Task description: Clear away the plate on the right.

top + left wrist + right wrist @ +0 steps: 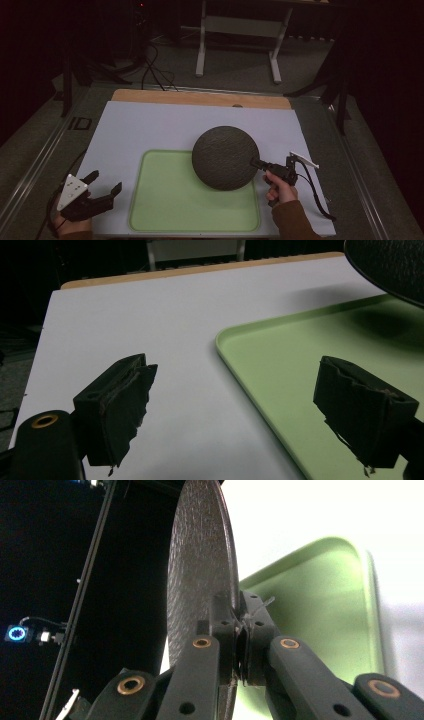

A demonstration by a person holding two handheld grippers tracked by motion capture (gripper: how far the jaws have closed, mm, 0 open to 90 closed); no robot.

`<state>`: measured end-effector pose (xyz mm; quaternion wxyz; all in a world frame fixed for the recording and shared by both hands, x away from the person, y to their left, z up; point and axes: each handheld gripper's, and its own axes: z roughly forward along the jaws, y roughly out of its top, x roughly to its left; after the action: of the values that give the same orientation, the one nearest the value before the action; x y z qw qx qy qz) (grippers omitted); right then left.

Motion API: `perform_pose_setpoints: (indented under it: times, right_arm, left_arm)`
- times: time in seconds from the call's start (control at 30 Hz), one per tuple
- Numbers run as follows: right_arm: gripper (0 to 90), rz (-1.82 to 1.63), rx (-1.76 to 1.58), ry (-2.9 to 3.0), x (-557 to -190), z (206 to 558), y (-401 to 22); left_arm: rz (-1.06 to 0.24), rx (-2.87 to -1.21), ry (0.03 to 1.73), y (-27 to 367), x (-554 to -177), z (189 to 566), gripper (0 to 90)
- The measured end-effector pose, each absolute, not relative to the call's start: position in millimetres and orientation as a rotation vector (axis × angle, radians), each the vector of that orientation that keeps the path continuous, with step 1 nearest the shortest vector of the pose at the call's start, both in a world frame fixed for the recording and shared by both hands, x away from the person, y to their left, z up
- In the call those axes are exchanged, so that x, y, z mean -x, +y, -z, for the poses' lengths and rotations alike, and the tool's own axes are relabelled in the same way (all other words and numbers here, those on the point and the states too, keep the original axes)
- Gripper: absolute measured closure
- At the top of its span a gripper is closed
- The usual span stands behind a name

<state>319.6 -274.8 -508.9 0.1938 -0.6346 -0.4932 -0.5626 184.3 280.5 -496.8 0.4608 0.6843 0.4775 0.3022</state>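
Note:
A dark grey round plate (225, 157) with a rough texture hangs above the far right part of the light green tray (170, 210). My right gripper (256, 163) is shut on the plate's right rim. In the right gripper view the plate (200, 580) stands edge-on between the closed jaws of that gripper (239, 645), with the tray (320, 605) behind it. My left gripper (105, 182) rests open at the table's near left corner. In the left gripper view its spread jaws (232, 410) frame the tray's left edge (235, 365), and the plate (390, 265) shows at the top right.
The tray lies on a white mat (150, 125) over a wooden table (200, 97). A white stand (240, 30) and cables (155, 70) are on the floor beyond the table. A cable (315, 192) trails from the right gripper.

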Motion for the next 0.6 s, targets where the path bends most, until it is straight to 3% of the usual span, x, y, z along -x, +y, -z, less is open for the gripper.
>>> perform_pose_setpoints:
  times: [0.6]
  right_arm:
    - [86.4,1.488,1.697,-1.425,-313,523,-249]
  left_arm:
    - [-0.743,-1.685,1.175,281,-184,497,14.8]
